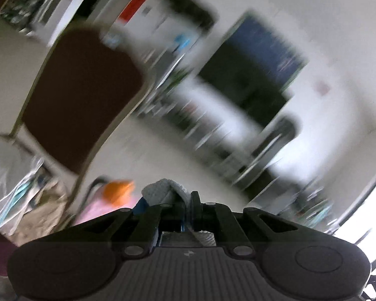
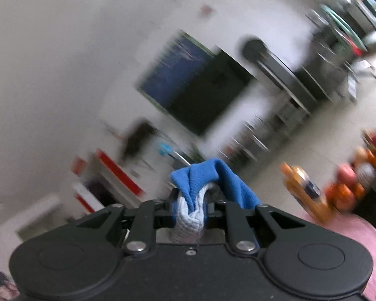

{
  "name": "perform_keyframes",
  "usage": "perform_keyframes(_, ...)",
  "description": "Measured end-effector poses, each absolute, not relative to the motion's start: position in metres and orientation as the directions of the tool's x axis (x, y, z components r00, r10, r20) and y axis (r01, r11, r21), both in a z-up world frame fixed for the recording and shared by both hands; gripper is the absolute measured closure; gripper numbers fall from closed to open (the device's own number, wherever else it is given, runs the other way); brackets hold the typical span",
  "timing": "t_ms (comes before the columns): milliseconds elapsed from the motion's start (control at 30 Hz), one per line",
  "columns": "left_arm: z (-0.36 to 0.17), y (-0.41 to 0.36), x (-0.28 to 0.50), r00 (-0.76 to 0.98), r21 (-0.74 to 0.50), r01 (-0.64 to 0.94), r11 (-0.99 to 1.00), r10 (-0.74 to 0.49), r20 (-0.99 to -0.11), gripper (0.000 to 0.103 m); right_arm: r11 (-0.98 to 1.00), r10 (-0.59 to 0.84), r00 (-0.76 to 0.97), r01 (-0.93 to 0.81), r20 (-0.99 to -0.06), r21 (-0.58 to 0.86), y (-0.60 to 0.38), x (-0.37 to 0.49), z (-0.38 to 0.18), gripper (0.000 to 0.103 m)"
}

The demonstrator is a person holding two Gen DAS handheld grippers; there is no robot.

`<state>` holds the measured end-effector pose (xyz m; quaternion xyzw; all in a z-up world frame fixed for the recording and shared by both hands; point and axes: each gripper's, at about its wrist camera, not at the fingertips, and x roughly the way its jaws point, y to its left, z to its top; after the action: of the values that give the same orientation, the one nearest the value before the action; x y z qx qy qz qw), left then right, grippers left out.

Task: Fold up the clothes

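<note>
Left hand-held gripper (image 1: 188,200) clamped tight on a pale grey-white waffle-knit fold of the garment (image 1: 163,188), with a sliver of blue cloth showing just beside the left finger. Right hand-held gripper (image 2: 191,200) narrowed onto a thick bunch of the same garment (image 2: 203,175): blue knit draped over the fingertips and down the right finger, white lining bulging back between the jaws. Both raised, facing a blurred room rather than any surface.

Ahead of the left hand-held gripper, up and to the left: a dark maroon chair back (image 1: 80,100) on a pale metal frame. Below-left: something orange (image 1: 117,190), a pink cloth (image 1: 100,210) and crumpled plastic bags (image 1: 17,193), all smeared by motion. Ahead and to the right: a dark screen on the wall (image 1: 250,75).

Ahead of the right hand-held gripper: the same dark screen (image 2: 195,85), red-and-white boxes (image 2: 117,173) to the lower left. To the right: an orange bottle (image 2: 303,188) and orange-and-red packages (image 2: 356,178) standing on a pink-covered surface (image 2: 358,233). Nothing between the two grips and the room beyond but the held cloth itself.
</note>
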<state>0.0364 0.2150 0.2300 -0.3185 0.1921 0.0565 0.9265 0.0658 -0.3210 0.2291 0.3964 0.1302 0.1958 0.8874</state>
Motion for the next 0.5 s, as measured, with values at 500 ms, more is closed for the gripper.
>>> perform_keyframes(500,0.163,0.189,0.069,0.938,-0.473,-0.195,0.859,0.022,-0.346,0.100,0.712,0.407,0.860,-0.087,-0.308,0.697,-0.310,0.154,0.151,0.086)
